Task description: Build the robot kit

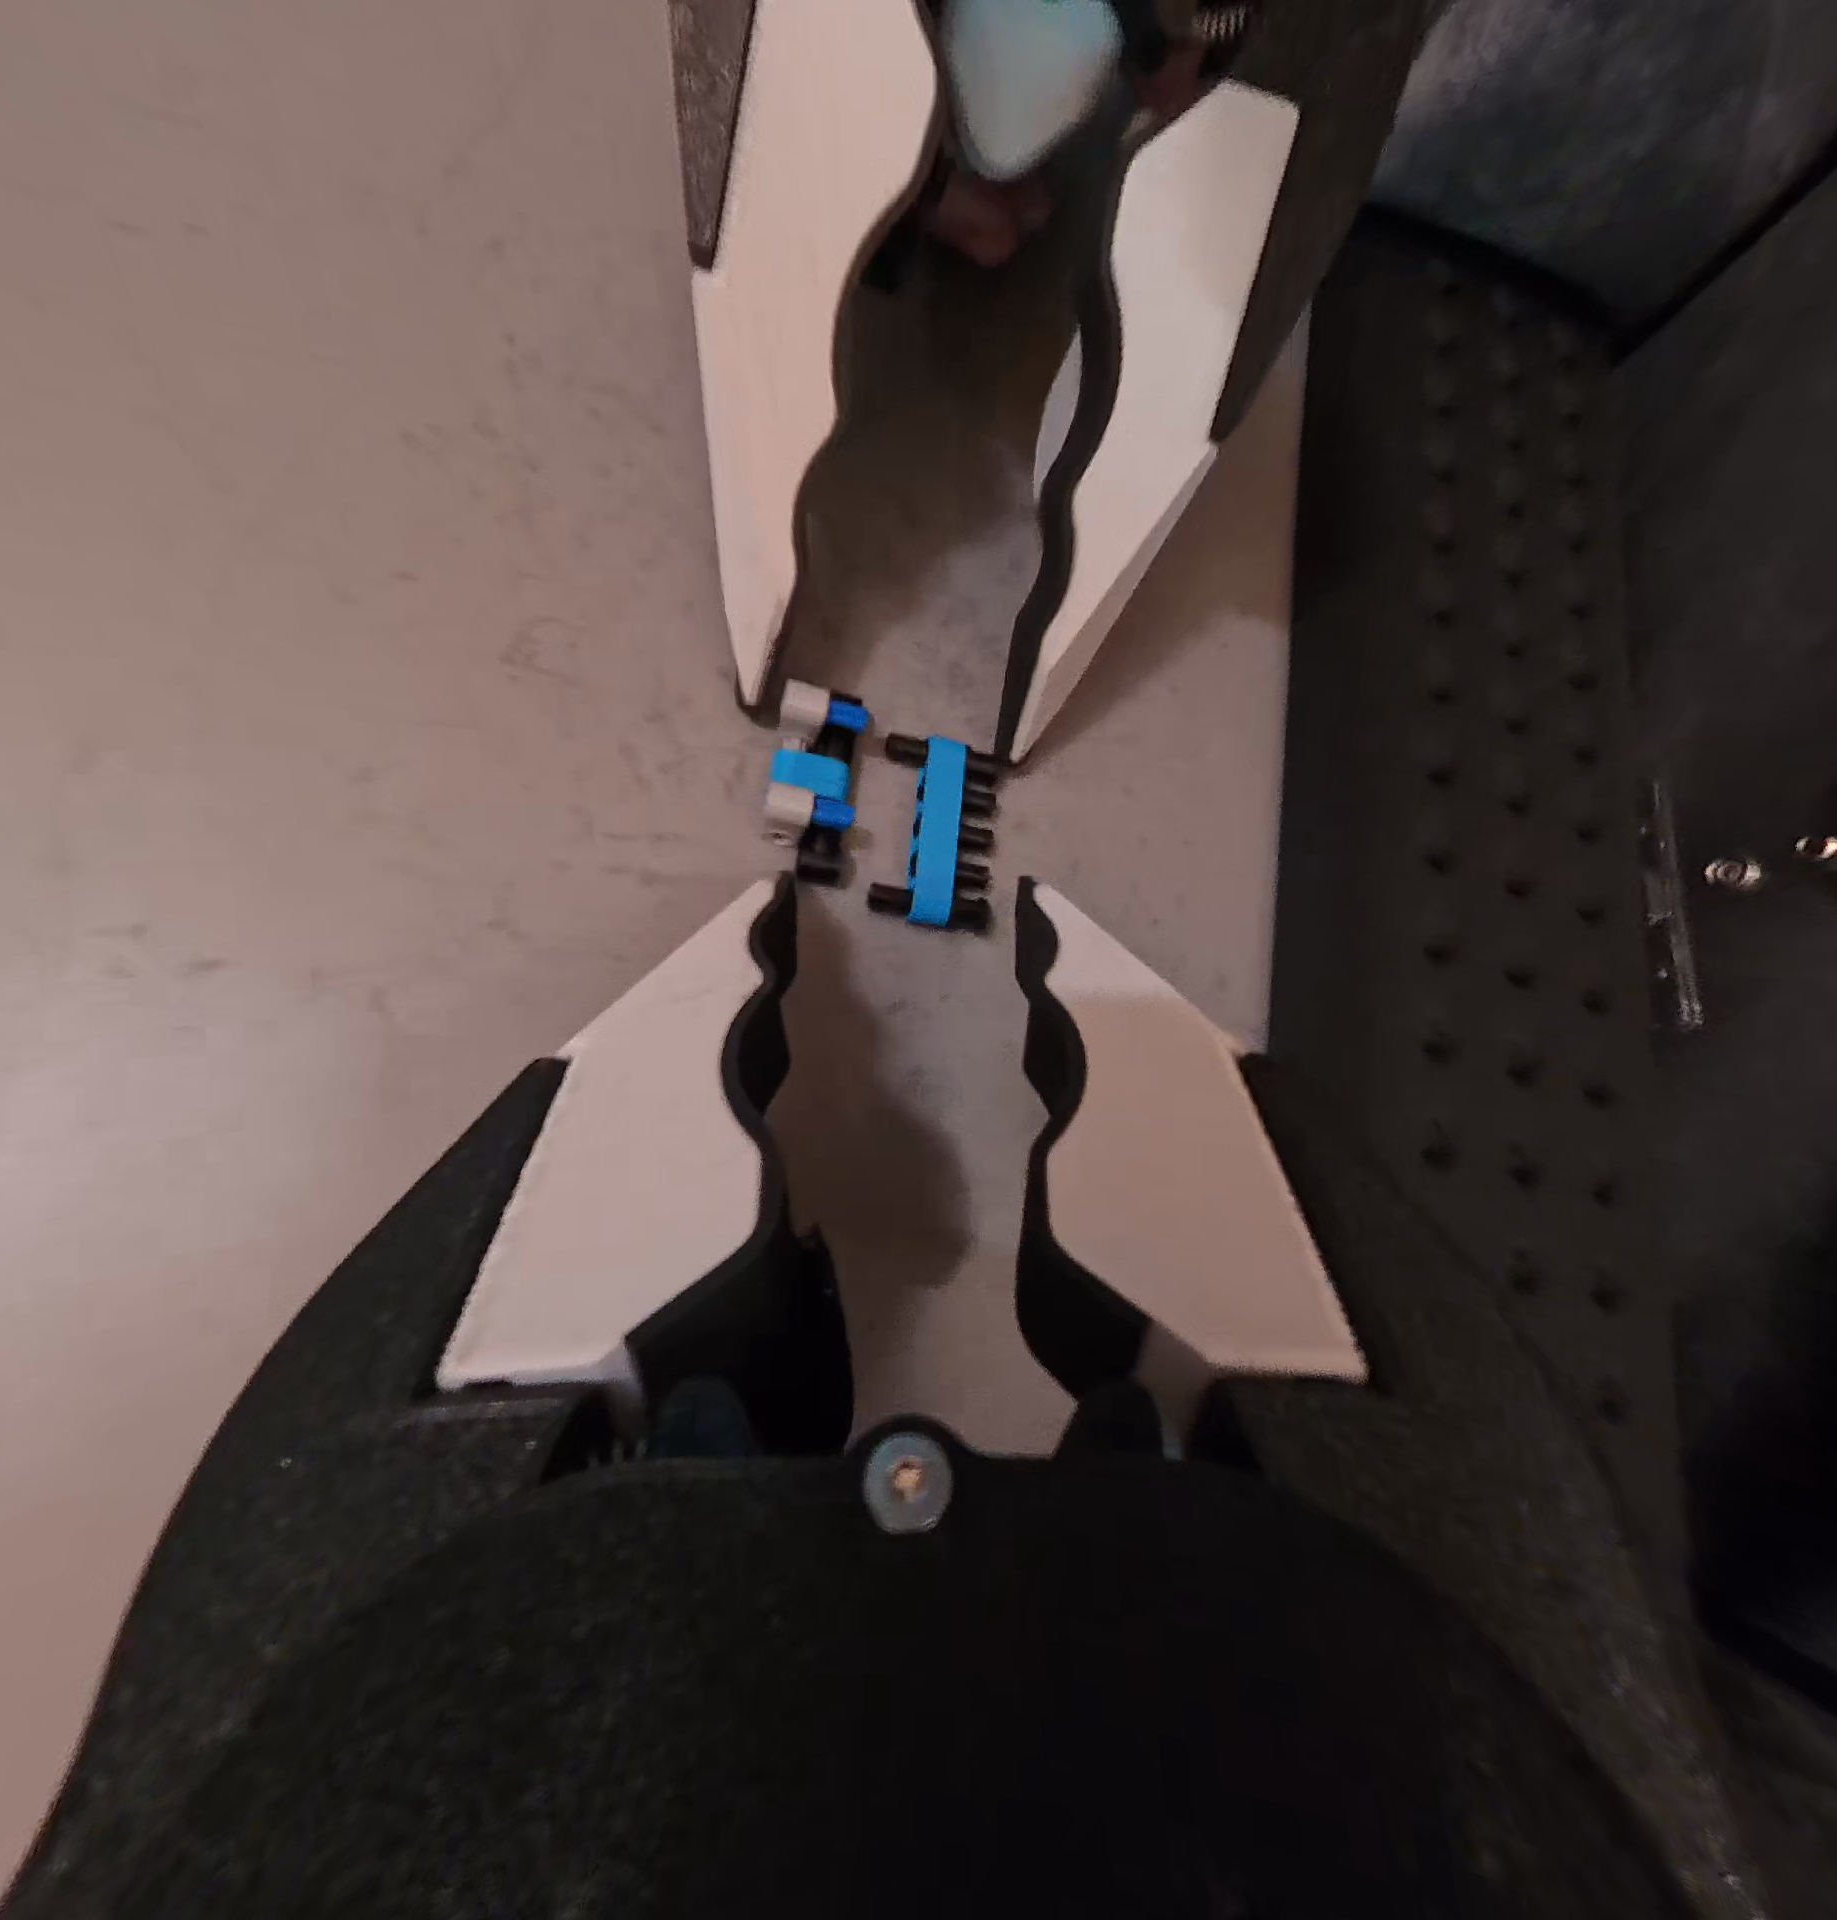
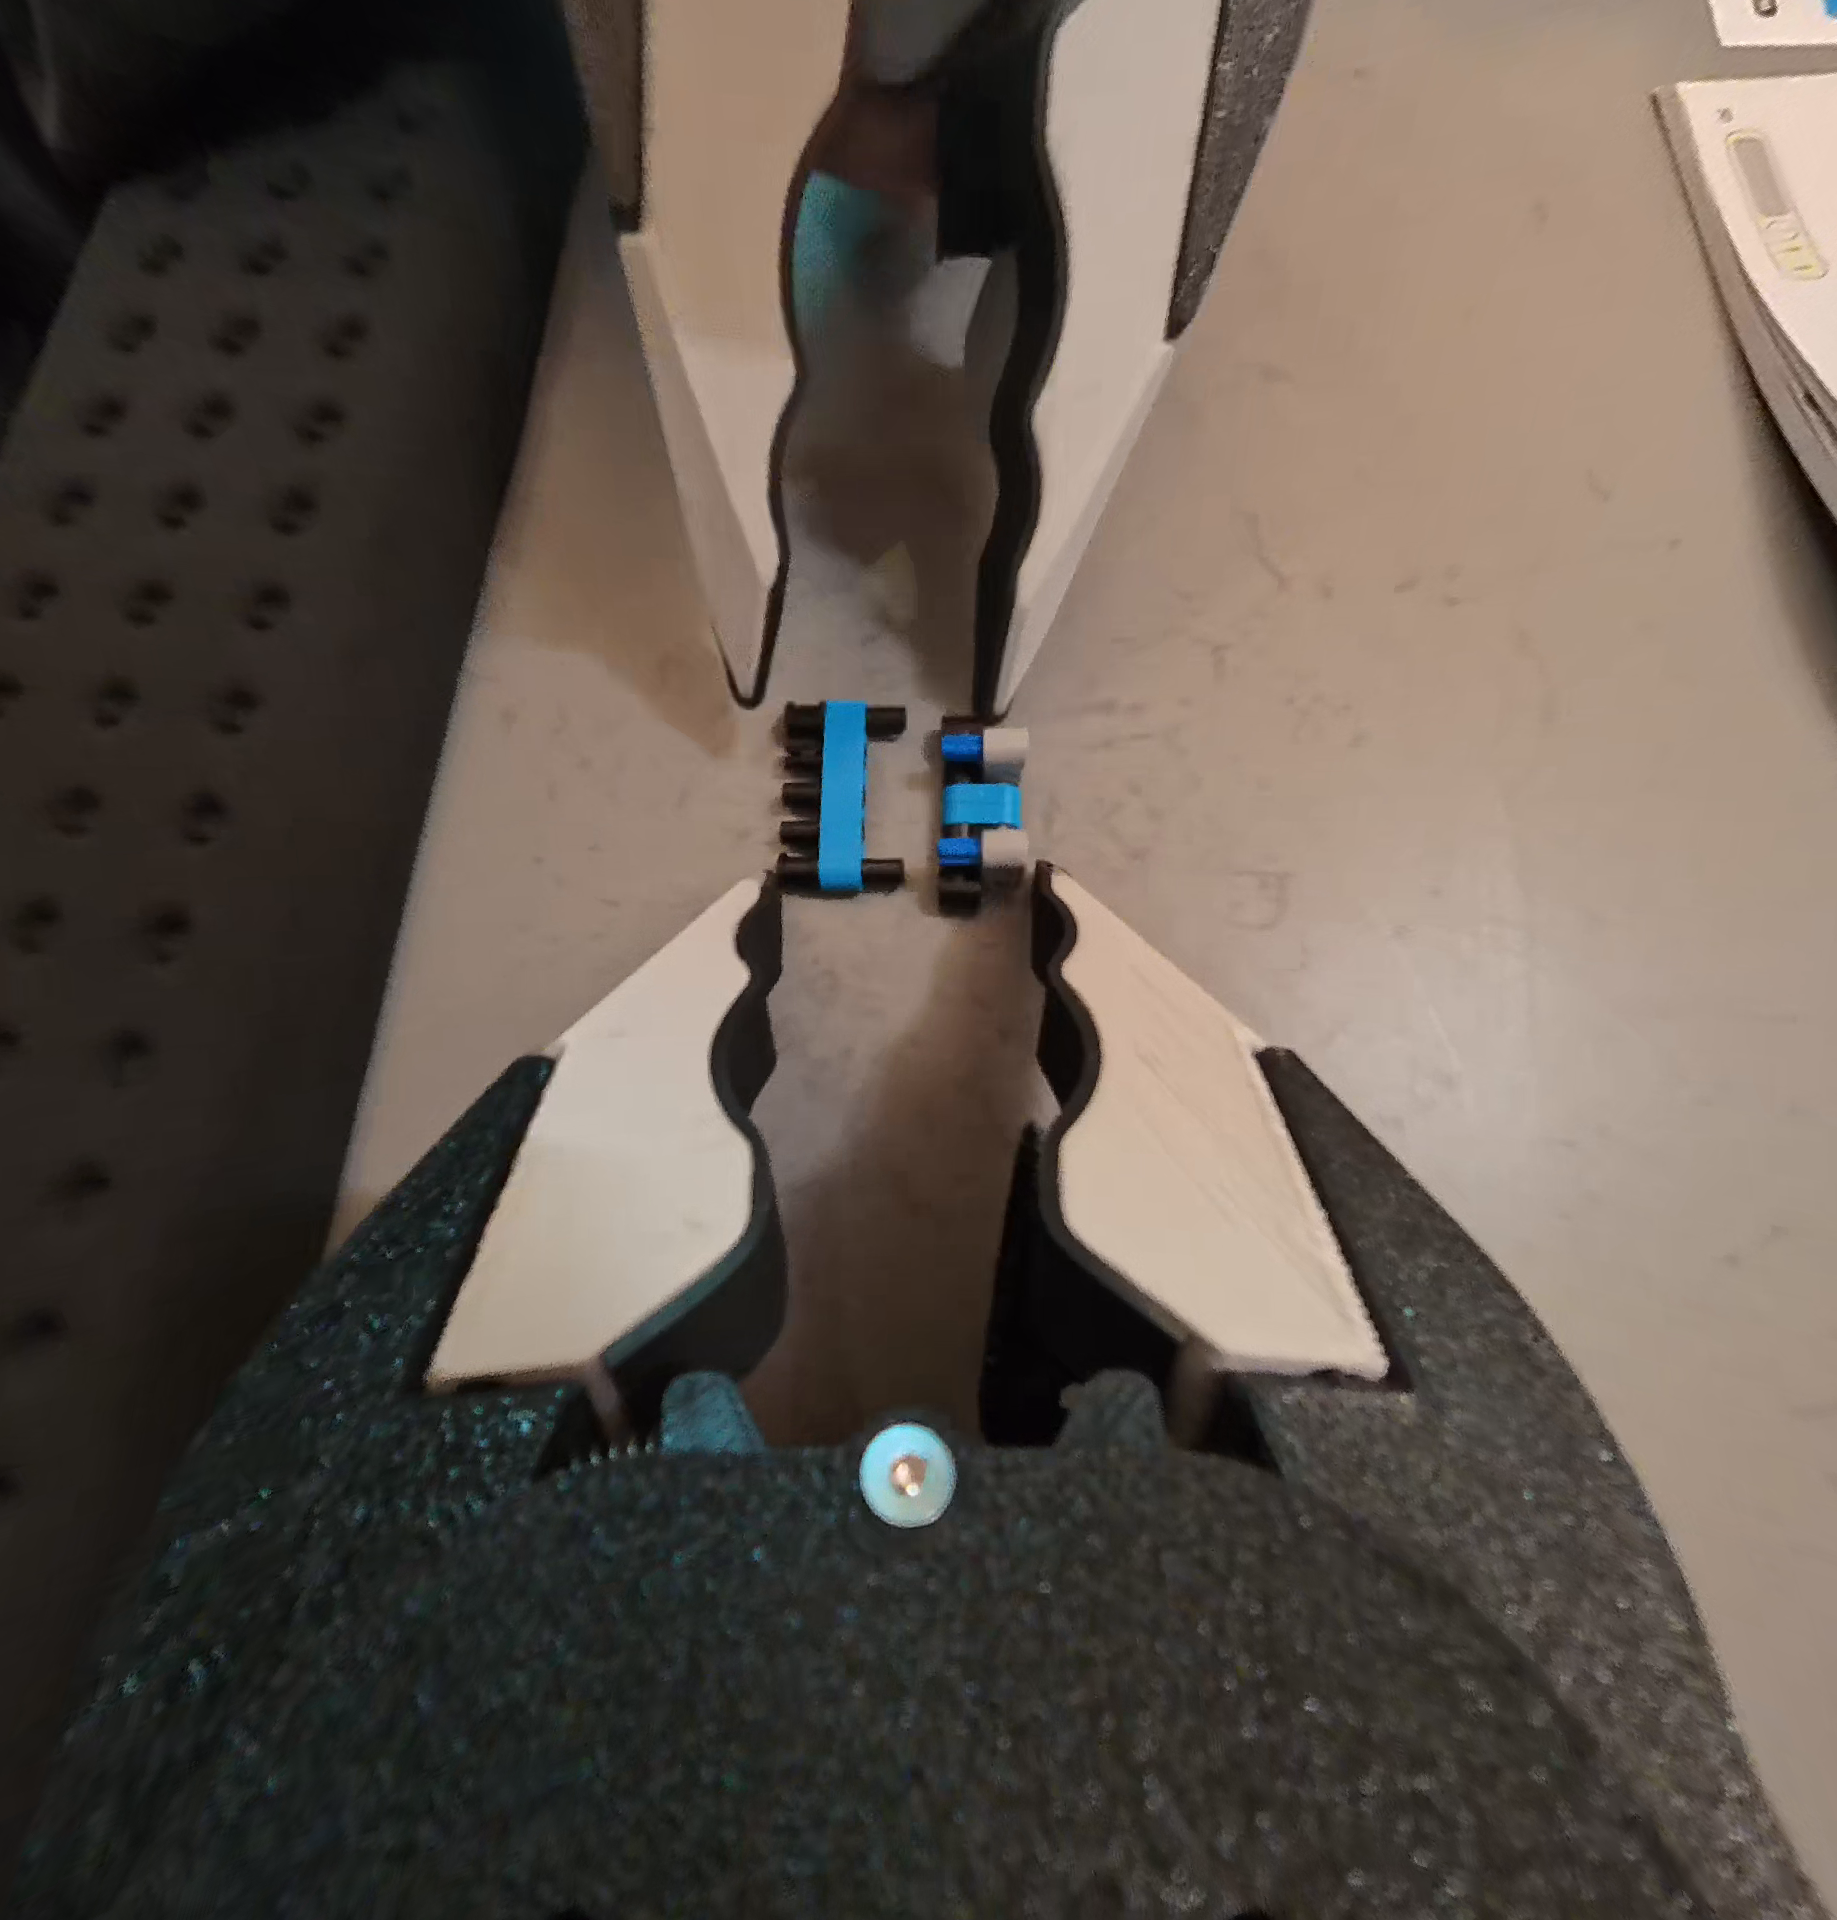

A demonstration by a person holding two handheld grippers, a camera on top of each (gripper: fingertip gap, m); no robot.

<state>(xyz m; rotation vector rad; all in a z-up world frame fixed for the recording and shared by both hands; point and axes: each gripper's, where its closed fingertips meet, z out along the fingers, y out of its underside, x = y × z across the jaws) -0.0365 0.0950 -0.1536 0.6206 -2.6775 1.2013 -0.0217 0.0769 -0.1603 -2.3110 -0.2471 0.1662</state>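
Two small brick assemblies lie side by side on the pale table. One is a blue beam with black pins [image 1: 940,831] [image 2: 841,795]. The other is a black, blue and grey piece [image 1: 815,790] [image 2: 981,810]. A narrow gap separates them. My left gripper [image 1: 906,894] and my right gripper [image 2: 901,883] face each other tip to tip, both open, with the two pieces between their fingertips. The right gripper shows opposite in the left wrist view [image 1: 883,727], the left one in the right wrist view [image 2: 867,698]. Neither holds anything.
A black perforated board [image 1: 1465,727] [image 2: 166,520] runs along one side of the table. A stack of white printed sheets [image 2: 1807,260] lies at the far right. A light blue gloved hand [image 1: 1028,94] shows behind the opposite gripper.
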